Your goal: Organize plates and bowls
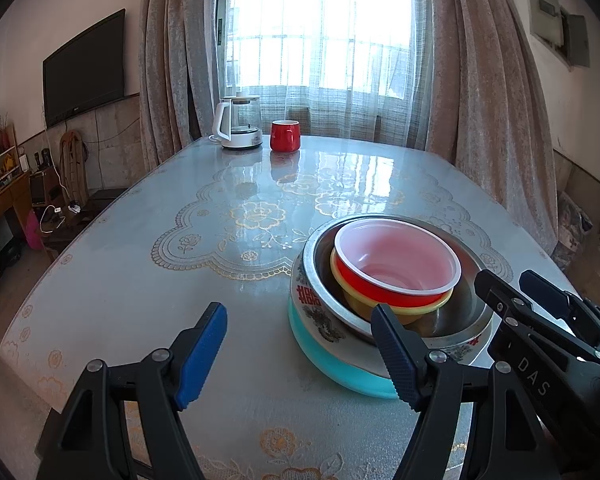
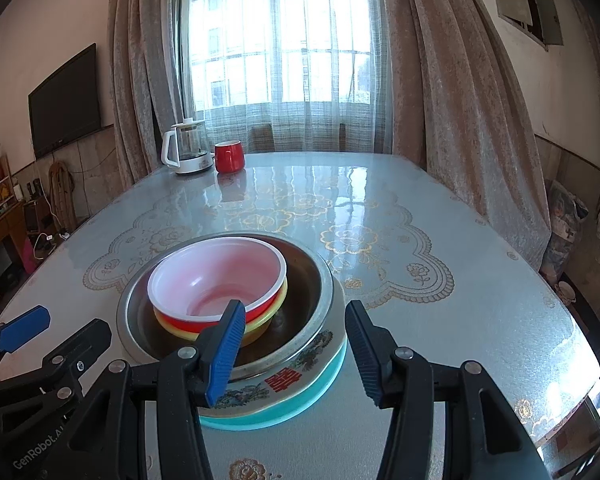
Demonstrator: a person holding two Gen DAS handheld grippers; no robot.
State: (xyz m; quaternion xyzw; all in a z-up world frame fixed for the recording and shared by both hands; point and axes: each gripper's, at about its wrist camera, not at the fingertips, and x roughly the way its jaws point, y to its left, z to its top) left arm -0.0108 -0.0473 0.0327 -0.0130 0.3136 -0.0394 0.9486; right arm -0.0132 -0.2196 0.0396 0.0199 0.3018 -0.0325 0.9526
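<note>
One stack stands on the table: a teal plate [image 1: 332, 364] [image 2: 300, 408] at the bottom, then a flowered white plate [image 1: 312, 308] [image 2: 284, 380], a steel bowl [image 1: 320, 252] [image 2: 308, 280], a yellow bowl [image 1: 340, 276] [image 2: 272, 308], and on top a red bowl [image 1: 396, 256] [image 2: 220, 272] with a white inside. My left gripper [image 1: 298, 316] hovers open at the stack's near left side, its right finger in front of the rim. My right gripper [image 2: 294, 306] is open over the stack's near right rim, with no pad pressing on anything. Each gripper shows at the edge of the other's view.
A white and glass kettle [image 1: 240, 124] [image 2: 186, 148] and a red mug [image 1: 285, 136] [image 2: 229, 156] stand at the far left of the glossy table [image 1: 140, 280]. Curtains and a window lie beyond. A television hangs on the left wall above low shelves.
</note>
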